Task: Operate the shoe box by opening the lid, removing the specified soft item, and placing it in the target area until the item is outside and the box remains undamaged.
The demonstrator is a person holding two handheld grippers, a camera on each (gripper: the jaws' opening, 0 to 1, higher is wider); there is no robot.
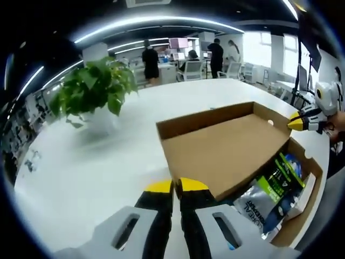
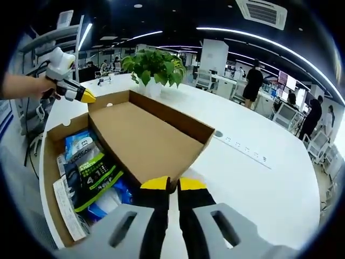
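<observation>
Left gripper view had the left gripper (image 1: 177, 186) down at the bottom with its yellow-tipped jaws pinched together on the front edge of the cardboard lid (image 1: 223, 145), holding it lifted like a ramp over the shoe box (image 1: 302, 213). The right gripper (image 1: 297, 122) poked in from the right at the lid's far corner; from there I couldn't tell if it was actually gripping. Right gripper view cleared that up: the right gripper (image 2: 172, 185) also looked clamped on the lid (image 2: 145, 137) edge, jaws nearly closed. Underneath, the soft item, a green and black packet (image 2: 91, 170) with some blue and silver pouches around it, was lying inside the box on the white table (image 2: 269, 178), near a potted plant (image 2: 153, 67). So my guess was the lid-opening step was well along but not finished, nothing was out yet. Next move probably called for swinging the lid fully back, gently so the cardboard hinge didn't tear, then freeing one gripper to reach in for the packet
</observation>
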